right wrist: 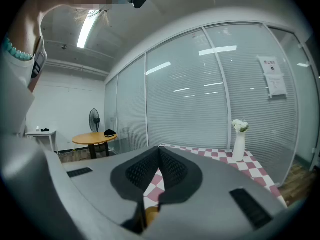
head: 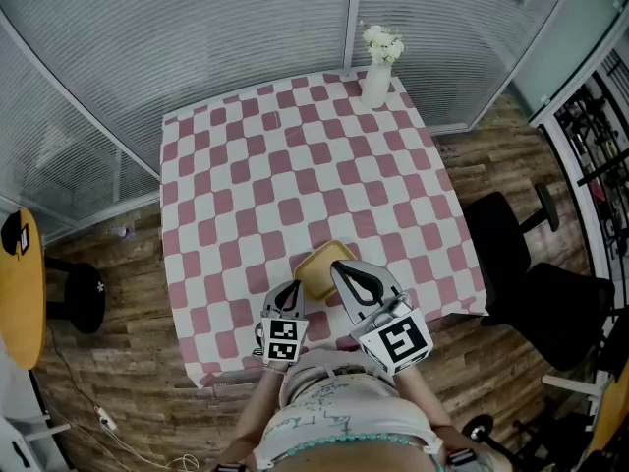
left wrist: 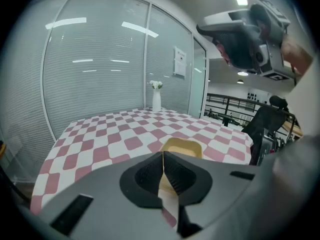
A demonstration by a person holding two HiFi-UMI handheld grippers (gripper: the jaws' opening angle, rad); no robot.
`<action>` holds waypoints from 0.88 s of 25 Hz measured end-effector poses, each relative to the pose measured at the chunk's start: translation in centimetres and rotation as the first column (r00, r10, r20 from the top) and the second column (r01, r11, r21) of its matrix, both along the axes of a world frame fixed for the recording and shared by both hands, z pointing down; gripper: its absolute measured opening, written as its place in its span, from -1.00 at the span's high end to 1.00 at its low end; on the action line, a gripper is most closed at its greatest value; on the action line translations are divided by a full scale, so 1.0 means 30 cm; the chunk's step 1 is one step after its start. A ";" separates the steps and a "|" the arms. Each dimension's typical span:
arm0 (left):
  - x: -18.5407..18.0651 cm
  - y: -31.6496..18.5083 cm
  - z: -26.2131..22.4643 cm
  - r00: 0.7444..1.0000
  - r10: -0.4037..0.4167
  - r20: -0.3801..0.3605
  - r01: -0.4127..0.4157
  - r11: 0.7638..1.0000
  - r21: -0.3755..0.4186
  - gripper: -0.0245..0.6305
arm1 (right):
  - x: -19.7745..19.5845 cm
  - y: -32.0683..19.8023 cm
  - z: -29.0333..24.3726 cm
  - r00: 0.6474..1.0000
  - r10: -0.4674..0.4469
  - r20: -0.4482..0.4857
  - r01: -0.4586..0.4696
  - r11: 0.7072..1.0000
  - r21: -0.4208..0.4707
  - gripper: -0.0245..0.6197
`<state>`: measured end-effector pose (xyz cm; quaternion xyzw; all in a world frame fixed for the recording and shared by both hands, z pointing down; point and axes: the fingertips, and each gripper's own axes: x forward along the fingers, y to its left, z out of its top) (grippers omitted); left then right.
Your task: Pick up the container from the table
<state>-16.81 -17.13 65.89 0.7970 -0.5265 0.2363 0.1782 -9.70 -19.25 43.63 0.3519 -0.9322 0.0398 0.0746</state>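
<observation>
Container (head: 320, 269): yellow, shallow, on the checkered tablecloth (head: 246, 165). It sits at lower centre of the head view, near the table's near edge.

Left gripper (head: 294, 285): jaws together, nothing between them, tips just beside the container's lower-left corner (contact cannot be told). In the left gripper view the container lies straight beyond the closed tips.

Right gripper (head: 338, 266): jaws together, empty. It covers the container's right edge in the head view.

Surroundings:
- White vase (head: 375, 82) with flowers at the cloth's top edge, well apart.
- Black office chair (head: 531, 273) at frame right.
- Round wooden table (head: 20, 288) and black stool (head: 81, 298) at frame left.
</observation>
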 end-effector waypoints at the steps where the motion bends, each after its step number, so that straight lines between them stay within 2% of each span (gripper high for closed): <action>1: -0.001 0.002 0.015 1.000 0.006 0.018 -0.005 1.000 -0.008 0.87 | 0.001 0.000 0.002 1.000 -0.001 -0.002 0.001 1.000 -0.003 0.94; 4: -0.004 0.008 0.052 0.999 0.007 0.032 -0.005 0.999 -0.038 0.87 | 0.003 -0.001 0.003 1.000 0.000 0.000 0.000 1.000 -0.013 0.94; 10: -0.009 0.004 0.099 0.998 -0.057 -0.038 0.053 0.995 -0.085 0.87 | 0.024 -0.014 0.007 1.000 0.011 -0.005 -0.011 1.000 -0.013 0.94; 15: -0.049 0.002 0.148 0.984 -0.159 -0.083 0.144 0.976 -0.162 0.87 | 0.037 -0.026 0.020 1.000 0.017 -0.011 -0.018 1.000 -0.022 0.94; 19: -0.053 0.004 0.176 0.974 -0.190 -0.120 0.162 0.965 -0.206 0.87 | 0.048 -0.035 0.021 1.000 0.026 -0.005 -0.026 0.999 -0.024 0.94; 20: -0.053 0.003 0.181 0.971 -0.200 -0.130 0.169 0.962 -0.217 0.84 | 0.051 -0.038 0.023 1.000 0.028 -0.005 -0.028 0.999 -0.025 0.94; 22: -0.053 -0.002 0.193 0.966 -0.216 -0.143 0.177 0.954 -0.241 0.47 | 0.059 -0.043 0.024 0.999 0.035 -0.005 -0.035 0.999 -0.028 0.94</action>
